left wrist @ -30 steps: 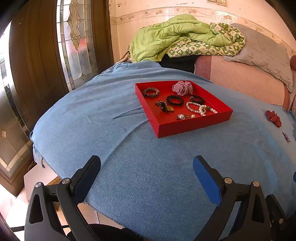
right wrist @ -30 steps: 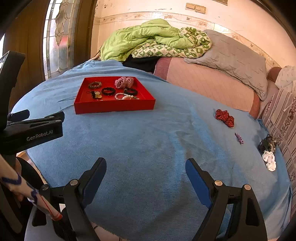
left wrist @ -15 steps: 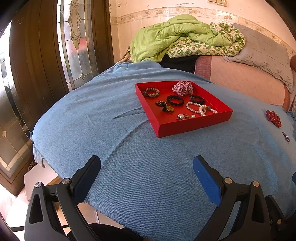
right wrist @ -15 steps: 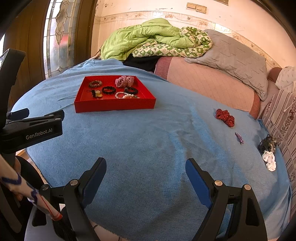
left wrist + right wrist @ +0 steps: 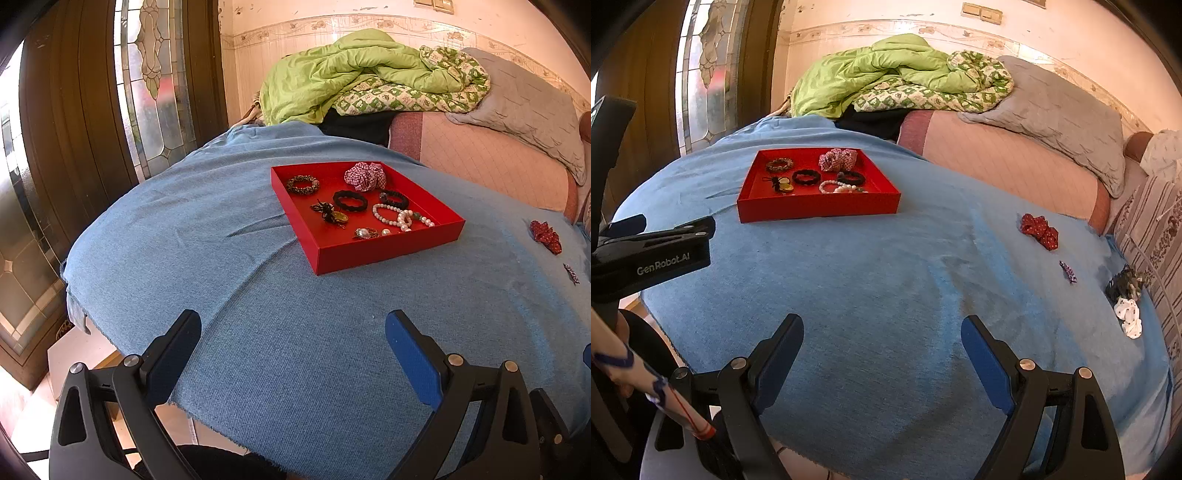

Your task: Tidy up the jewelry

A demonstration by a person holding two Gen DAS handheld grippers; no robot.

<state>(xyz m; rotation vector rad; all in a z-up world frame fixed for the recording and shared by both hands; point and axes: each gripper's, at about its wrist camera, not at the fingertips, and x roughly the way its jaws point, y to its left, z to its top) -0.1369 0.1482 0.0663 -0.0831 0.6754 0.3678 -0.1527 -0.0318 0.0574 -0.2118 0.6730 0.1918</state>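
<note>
A red tray (image 5: 384, 249) (image 5: 816, 210) sits on the blue cloth and holds several bracelets, hair ties, a pink checked scrunchie (image 5: 365, 176) and a pearl bracelet (image 5: 397, 218). On the cloth to the right lie a red scrunchie (image 5: 1039, 230) (image 5: 546, 236), a small purple clip (image 5: 1068, 272), a dark hair piece (image 5: 1124, 284) and a white bow (image 5: 1129, 317). My left gripper (image 5: 293, 328) hovers open over the near edge of the cloth, well short of the tray. My right gripper (image 5: 882, 334) is open too, with nothing between its fingers.
The blue cloth (image 5: 886, 277) covers a rounded table. Behind it is a pink sofa (image 5: 1004, 162) with a green quilt (image 5: 886, 74) and a grey pillow (image 5: 1060, 110). A dark wooden door with stained glass (image 5: 147, 74) stands at the left.
</note>
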